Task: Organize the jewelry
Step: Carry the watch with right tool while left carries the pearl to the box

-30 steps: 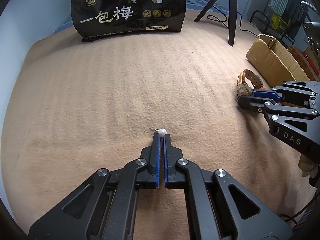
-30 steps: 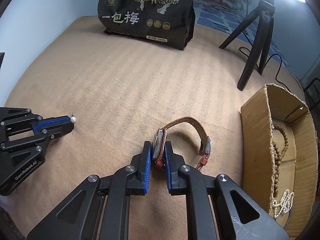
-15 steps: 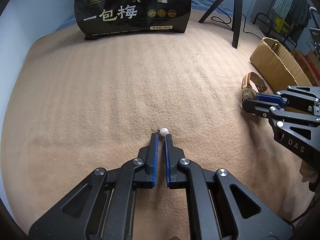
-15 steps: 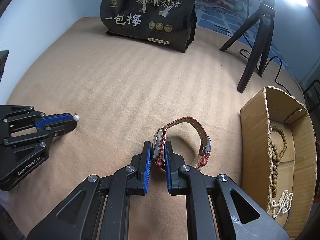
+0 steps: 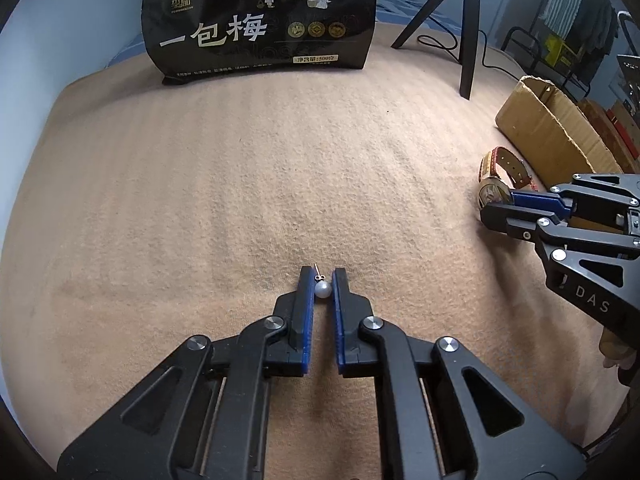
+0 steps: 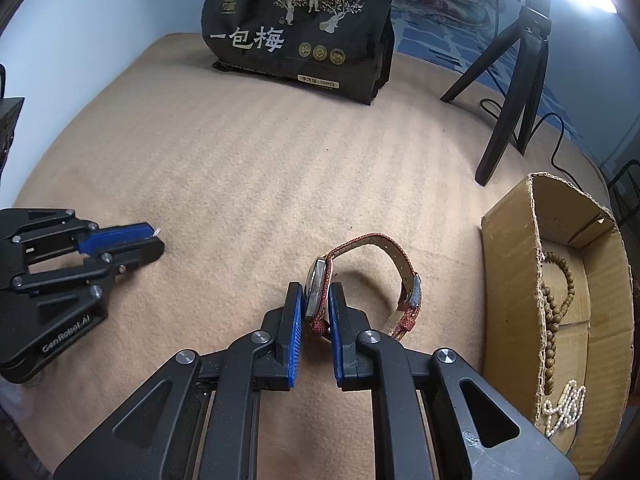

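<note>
A black snack bag [image 5: 260,16] printed "一包梅" stands at the far edge of a fuzzy tan blanket [image 5: 200,184]. In front of the bag, the left claw [image 5: 322,280], marked "GenRobot.AI", has just been closing and pinches a round pearl earring [image 5: 322,289]. Right of it, the right claw [image 6: 316,300], marked "DAS", clamps a red woven-strap watch [image 6: 320,292] beside a cardboard box [image 6: 508,280] holding wooden beads [image 6: 554,320].

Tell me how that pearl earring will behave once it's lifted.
The pearl earring is round and glossy, so it may slip or roll from the left gripper's flat pads. It looks tiny, probably very light. Its thin post could bend.
</note>
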`<control>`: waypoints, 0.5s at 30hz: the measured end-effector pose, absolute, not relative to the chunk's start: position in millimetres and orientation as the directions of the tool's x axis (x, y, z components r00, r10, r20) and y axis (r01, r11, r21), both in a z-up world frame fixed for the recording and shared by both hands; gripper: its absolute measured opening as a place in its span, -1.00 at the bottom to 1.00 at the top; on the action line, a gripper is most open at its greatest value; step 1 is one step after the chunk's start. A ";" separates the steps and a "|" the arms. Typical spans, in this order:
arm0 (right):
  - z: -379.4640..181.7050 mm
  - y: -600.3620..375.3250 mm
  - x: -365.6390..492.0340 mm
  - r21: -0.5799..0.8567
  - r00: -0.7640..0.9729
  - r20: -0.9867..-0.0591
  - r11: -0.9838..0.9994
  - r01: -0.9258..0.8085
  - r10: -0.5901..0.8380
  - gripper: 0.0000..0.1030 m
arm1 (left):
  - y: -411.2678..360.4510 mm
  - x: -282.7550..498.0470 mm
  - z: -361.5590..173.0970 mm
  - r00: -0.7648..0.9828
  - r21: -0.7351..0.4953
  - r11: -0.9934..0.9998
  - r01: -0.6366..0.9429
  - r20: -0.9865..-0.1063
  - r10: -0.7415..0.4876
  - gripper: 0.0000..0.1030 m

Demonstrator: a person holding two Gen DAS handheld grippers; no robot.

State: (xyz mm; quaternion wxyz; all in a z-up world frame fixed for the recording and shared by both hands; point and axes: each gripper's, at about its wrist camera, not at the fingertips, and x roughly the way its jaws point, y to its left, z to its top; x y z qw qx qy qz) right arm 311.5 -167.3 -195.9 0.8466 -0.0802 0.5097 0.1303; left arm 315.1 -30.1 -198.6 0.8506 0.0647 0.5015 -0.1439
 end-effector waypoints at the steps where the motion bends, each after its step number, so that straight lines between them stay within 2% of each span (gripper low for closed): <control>1: -195.4 -167.1 311.2 -0.004 0.447 -0.884 0.953 -0.304 0.139 -0.79 | -29.6 314.8 -198.3 0.456 -0.034 0.950 0.310 -0.872 -0.180 -0.87; 15: -151.0 -181.7 292.0 0.056 0.521 -0.828 0.956 -0.288 0.206 -0.78 | -10.2 301.5 -152.1 0.532 -0.069 0.962 0.265 -0.821 -0.205 -0.87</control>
